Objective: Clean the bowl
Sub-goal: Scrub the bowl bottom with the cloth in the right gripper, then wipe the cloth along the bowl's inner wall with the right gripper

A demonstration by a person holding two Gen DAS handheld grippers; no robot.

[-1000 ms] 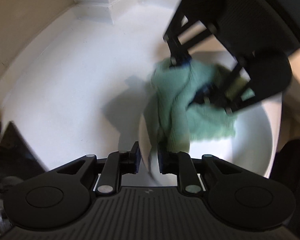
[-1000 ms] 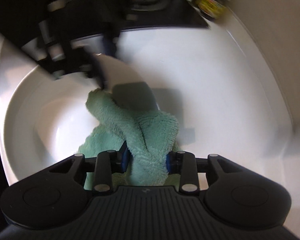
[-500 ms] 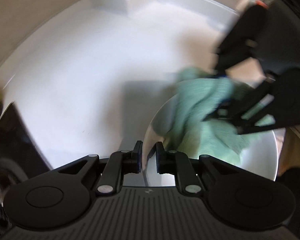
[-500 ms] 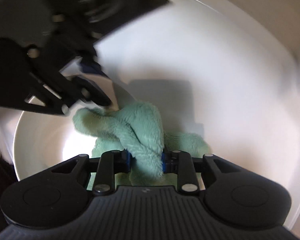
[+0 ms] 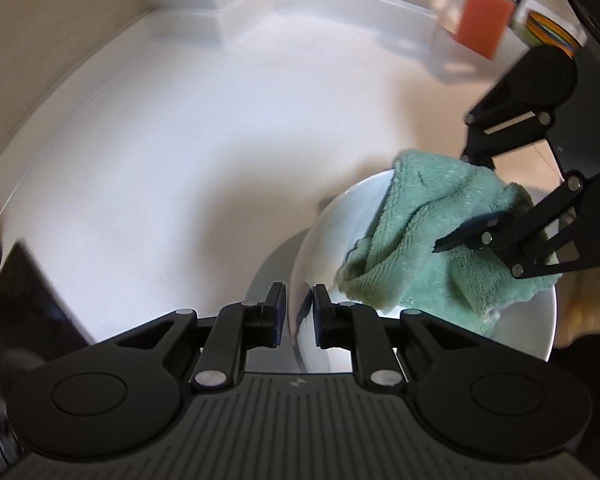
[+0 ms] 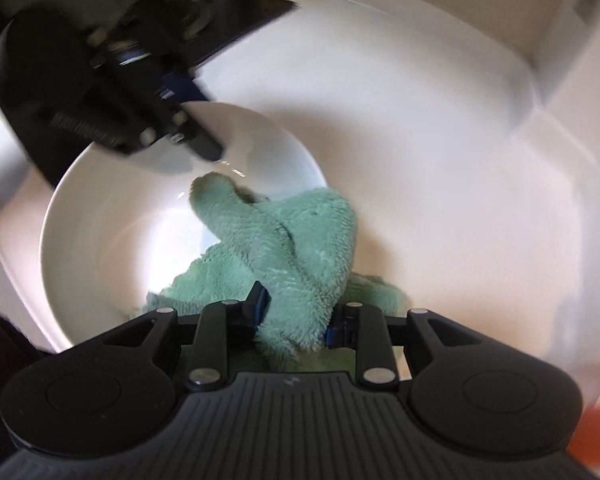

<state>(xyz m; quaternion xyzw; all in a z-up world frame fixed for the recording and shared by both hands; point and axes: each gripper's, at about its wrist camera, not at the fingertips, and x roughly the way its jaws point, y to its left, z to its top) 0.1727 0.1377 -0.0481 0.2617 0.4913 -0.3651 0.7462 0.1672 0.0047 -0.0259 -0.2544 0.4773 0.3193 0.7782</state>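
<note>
From the left wrist view, the left gripper (image 5: pixel 299 312) at lower centre pinches the rim of the white bowl (image 5: pixel 328 236), its jaws easing apart; the bowl stands on the white tabletop (image 5: pixel 188 152), tilted, at lower right; the green cloth (image 5: pixel 428 240) lies inside it, held by the right gripper (image 5: pixel 476 200) at right; an orange sponge (image 5: pixel 485 18) sits upper right.

From the right wrist view, the right gripper (image 6: pixel 296 316) at lower centre grips a bunched fold of the green cloth (image 6: pixel 300 248), jaws opening; the bowl (image 6: pixel 100 232) fills centre left; the left gripper (image 6: pixel 196 120), upper left, clamps its far rim.
</note>
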